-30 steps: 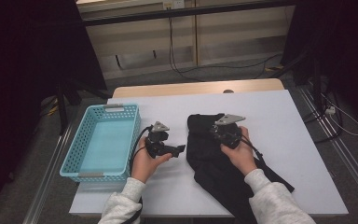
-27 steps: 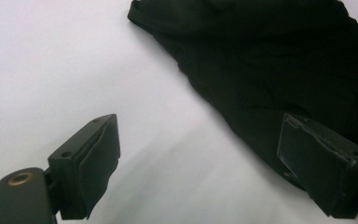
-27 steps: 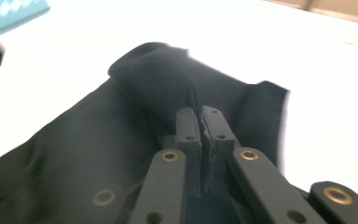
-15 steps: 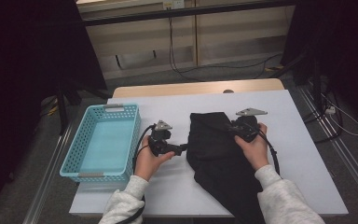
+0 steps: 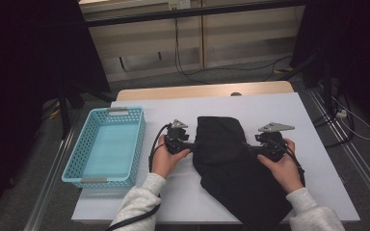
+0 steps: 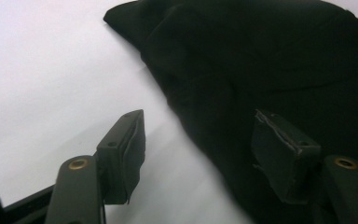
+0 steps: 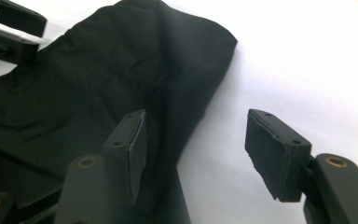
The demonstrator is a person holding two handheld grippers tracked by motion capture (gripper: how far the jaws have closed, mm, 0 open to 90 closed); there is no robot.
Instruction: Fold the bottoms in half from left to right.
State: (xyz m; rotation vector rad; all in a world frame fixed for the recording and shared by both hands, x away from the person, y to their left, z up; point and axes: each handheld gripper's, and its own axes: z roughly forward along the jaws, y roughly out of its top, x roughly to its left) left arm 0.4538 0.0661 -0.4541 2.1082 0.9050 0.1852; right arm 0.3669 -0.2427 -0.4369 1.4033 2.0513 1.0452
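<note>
Flanking the black cloth (image 5: 231,163) on the desk (image 5: 318,144), your left gripper (image 5: 189,143) fingers apart and just closing at its left edge, your right gripper (image 5: 251,148) fingers apart, just opening, straddling its right edge.

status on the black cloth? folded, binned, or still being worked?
Not binned: the black cloth lies loosely bunched on the white table, and the blue basket holds nothing. The left gripper and right gripper flank its edges, jaws apart, gripping nothing. Grasping, folding and putting away remain.

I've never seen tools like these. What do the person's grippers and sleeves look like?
Each hand holds a black gripper: left gripper, right gripper. Both carry a grey three-cornered plate on top and end in two flat black rectangular pads. A black cable trails from the left one. The sleeves are light grey.
</note>
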